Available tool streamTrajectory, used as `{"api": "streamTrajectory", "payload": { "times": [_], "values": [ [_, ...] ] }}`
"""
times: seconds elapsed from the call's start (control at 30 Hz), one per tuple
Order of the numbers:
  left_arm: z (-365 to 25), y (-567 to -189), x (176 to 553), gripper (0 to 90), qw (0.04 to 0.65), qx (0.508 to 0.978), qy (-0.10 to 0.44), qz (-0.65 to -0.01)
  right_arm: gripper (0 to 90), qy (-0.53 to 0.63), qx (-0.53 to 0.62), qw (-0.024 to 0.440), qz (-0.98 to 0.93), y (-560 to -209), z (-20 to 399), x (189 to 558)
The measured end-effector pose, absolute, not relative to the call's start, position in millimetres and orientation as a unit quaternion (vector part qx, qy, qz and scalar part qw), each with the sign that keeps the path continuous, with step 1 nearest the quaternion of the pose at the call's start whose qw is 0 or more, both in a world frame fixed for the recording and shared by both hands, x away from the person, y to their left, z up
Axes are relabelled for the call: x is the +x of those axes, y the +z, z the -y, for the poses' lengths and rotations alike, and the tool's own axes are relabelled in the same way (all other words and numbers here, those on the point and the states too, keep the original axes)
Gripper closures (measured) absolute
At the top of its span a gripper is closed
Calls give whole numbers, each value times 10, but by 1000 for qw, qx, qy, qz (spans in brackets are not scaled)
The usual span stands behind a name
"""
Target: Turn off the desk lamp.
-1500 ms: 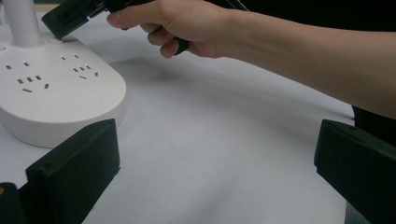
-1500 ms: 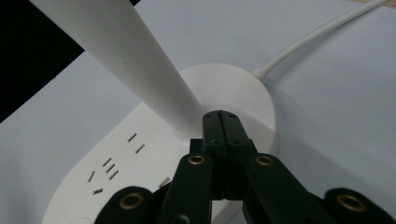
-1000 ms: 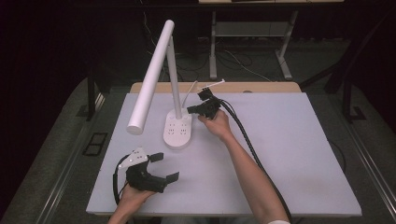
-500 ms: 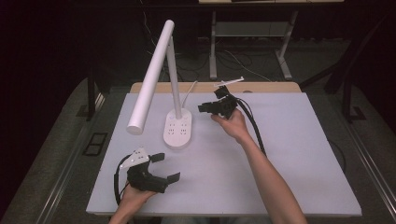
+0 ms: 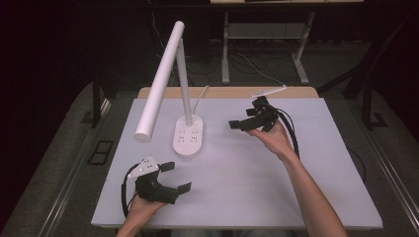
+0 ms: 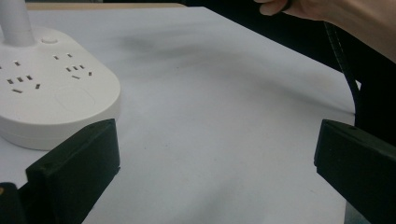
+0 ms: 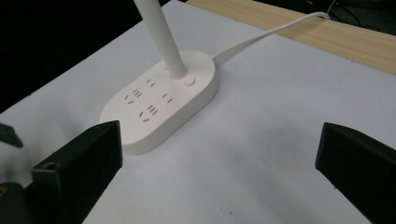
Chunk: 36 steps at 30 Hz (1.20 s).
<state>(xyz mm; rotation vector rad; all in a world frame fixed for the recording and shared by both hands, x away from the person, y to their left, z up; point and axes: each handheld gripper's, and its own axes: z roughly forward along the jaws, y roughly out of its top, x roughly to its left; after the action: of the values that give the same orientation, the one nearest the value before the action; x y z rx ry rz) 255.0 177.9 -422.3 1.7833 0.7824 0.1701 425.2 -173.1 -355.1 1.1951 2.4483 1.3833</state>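
A white desk lamp stands at the table's back left. Its oval base [image 5: 188, 136] has several sockets and a round button; a thin stem rises to a long tube head [image 5: 159, 83] that slants down to the left. My right gripper [image 5: 243, 119] hovers open to the right of the base, jaws pointing at it, nothing between them. In the right gripper view the base [image 7: 159, 105] lies ahead of the wide-apart jaws. My left gripper [image 5: 176, 177] rests open near the front left edge. In the left gripper view the base [image 6: 51, 93] sits ahead on the left.
The lamp's white cord [image 7: 266, 35] runs off the back over a wooden strip [image 5: 227, 92]. The white tabletop [image 5: 257, 177] spreads wide in front and to the right. A black cable [image 5: 292, 129] loops from the right gripper. Dark floor and desk legs lie beyond.
My right gripper has drawn back from the lamp base, to the right and a little toward the front. The left gripper has stayed where it was.
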Motion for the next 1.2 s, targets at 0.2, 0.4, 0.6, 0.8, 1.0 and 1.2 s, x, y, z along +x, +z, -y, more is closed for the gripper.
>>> {"api": "streamTrajectory", "payload": {
  "times": [0.2,0.4,0.6,0.8,1.0,1.2],
  "values": [
    [-1768,-4222,2546,0,558,758,72,-330,5,449,384,53,-805,-3555,1916,4001],
    [-1765,-4221,2544,0,558,758,73,-330,6,457,382,48,-802,-3598,2092,3693],
    [-1758,-4220,2538,0,558,759,74,-328,6,465,382,50,-797,-3628,2276,3430],
    [-1762,-4221,2537,0,555,761,74,-328,6,473,388,58,-789,-3689,2470,3161],
    [-1756,-4222,2546,0,556,760,74,-328,6,478,408,61,-776,-3843,2709,2895],
    [-1743,-4224,2552,0,555,761,72,-328,6,476,438,73,-759,-3990,2916,2652]
  ]
}}
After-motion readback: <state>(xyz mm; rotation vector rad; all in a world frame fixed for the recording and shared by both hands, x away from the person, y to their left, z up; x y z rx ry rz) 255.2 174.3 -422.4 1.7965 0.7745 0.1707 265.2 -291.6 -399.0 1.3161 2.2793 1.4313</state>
